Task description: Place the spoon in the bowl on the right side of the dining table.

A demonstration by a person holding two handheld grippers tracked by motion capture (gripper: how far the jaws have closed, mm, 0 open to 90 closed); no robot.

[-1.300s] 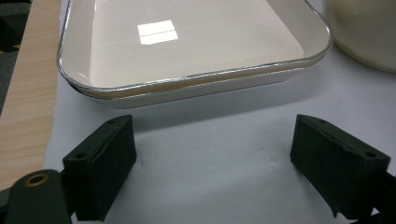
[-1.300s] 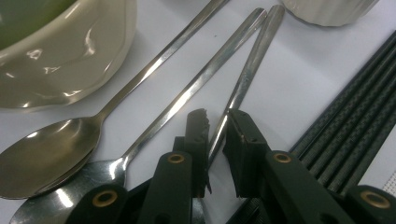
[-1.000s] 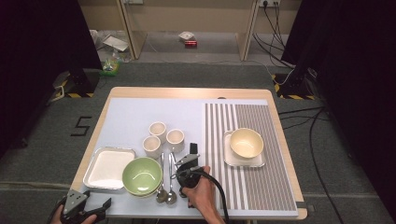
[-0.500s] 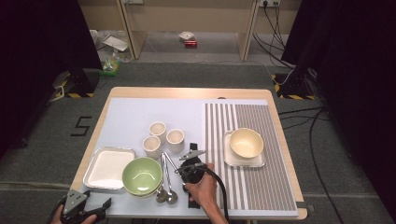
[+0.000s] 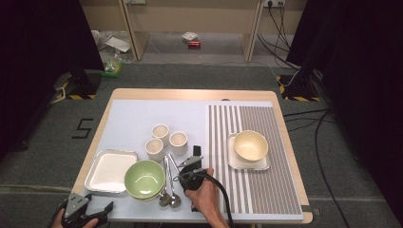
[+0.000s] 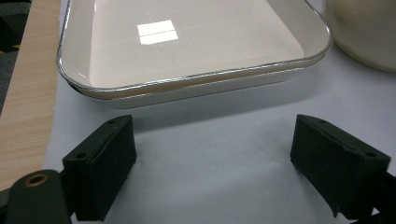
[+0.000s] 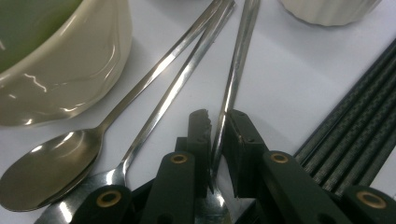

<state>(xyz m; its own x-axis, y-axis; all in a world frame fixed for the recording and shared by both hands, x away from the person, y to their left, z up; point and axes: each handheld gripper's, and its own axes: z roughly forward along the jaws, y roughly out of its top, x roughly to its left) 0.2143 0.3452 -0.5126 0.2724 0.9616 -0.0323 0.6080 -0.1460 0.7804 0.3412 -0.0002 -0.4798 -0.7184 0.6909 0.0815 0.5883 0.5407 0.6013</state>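
Nothing much had moved; only the right gripper (image 7: pixel 215 122) jaws had opened a little. A spoon (image 7: pixel 232 79) handle lay between them, loosely pinched.

Surface (image 5: pixel 142 102): wooden top, pale blue-white mat across most of it, a grey-striped mat (image 5: pixel 266 190) over its right part. I log what lies directly on it.

Left front: a white rectangular tray (image 5: pixel 107 170) with a metal rim, sitting on the pale mat near the wooden left edge. Just to its right, a green bowl (image 5: pixel 145 178), apparently stacked on a second bowl. Behind the bowl, three small white cups (image 5: pixel 160 131) grouped close together. Right of the bowl, three metal spoons (image 5: pixel 170 185), bowls of the spoons toward me, handles running away and converging.

On the striped mat: a square white plate (image 5: pixel 234 161) carrying a cream bowl (image 5: pixel 250 145).
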